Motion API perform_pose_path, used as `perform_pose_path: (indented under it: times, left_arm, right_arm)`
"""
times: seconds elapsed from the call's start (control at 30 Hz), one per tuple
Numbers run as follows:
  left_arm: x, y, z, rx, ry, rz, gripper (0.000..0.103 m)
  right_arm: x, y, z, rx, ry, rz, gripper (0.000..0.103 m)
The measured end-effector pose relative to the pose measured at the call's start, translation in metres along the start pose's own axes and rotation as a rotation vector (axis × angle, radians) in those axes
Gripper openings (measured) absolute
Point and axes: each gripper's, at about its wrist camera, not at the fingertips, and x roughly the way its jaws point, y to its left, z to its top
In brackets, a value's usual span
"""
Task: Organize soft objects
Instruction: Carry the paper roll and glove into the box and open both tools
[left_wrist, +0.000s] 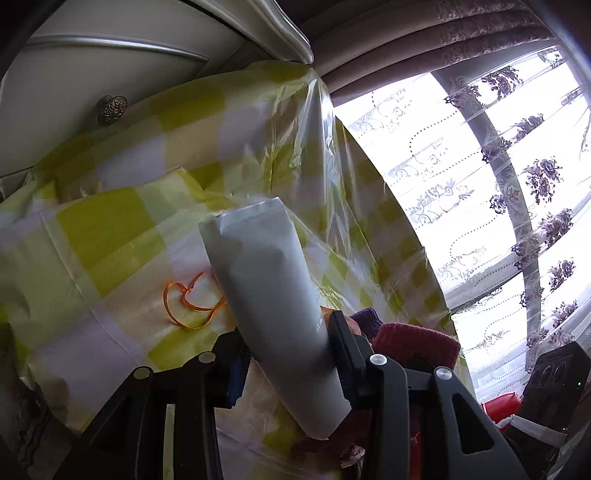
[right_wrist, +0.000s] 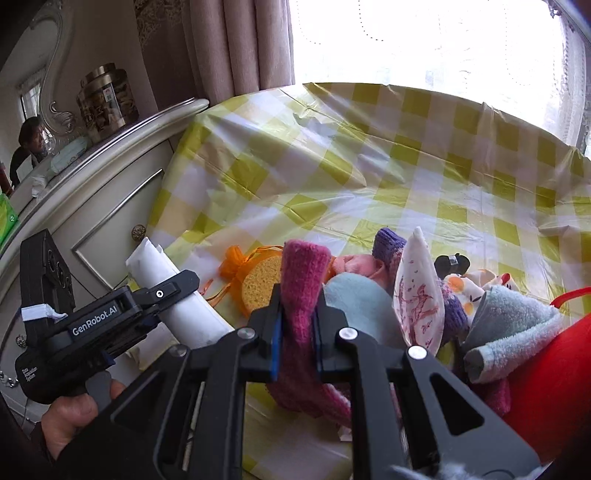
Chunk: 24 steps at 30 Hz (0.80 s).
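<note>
Over by the left edge of the tabletop (right_wrist: 369, 177), near the dresser (right_wrist: 110, 206), a white rolled tube (left_wrist: 269, 295) is clamped across its lower half by the left tool (left_wrist: 291, 354), so it's carried tilted with the crimped end up. It's judged light and a bit squashy, with a slick skin, so a mid-body pinch is probably safest. Just right of it an orange mesh pouch (right_wrist: 236, 266) with a yellow sponge (right_wrist: 258, 282) is left lying flat. Then the magenta knit sock (right_wrist: 299, 295) is pinched by the right tool (right_wrist: 297, 328), with both ends flopping free; it's floppy but grippy, so anywhere along it works. The rest of the soft pile (right_wrist: 461, 295) is heaped toward the near right corner.
</note>
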Motion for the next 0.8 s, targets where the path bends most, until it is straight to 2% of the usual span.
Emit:
perform_pose_path:
  times: [0.3, 0.43, 0.63, 0.8]
  left_arm:
    - [-0.019, -0.012, -0.021, 0.046, 0.014, -0.038, 0.041]
    - [-0.026, -0.018, -0.031, 0.062, 0.042, -0.058, 0.041]
    - [-0.031, -0.037, -0.056, 0.110, 0.100, -0.088, 0.041]
    - [-0.034, -0.066, -0.084, 0.164, 0.160, -0.147, 0.041]
  right_arm:
    - [-0.061, -0.008, -0.044, 0.036, -0.026, 0.047, 0.016]
    - [-0.082, -0.015, -0.063, 0.052, -0.009, 0.053, 0.016]
    - [-0.111, -0.043, -0.087, 0.129, -0.005, 0.014, 0.016]
    - [-0.136, -0.067, -0.101, 0.185, -0.021, -0.022, 0.016]
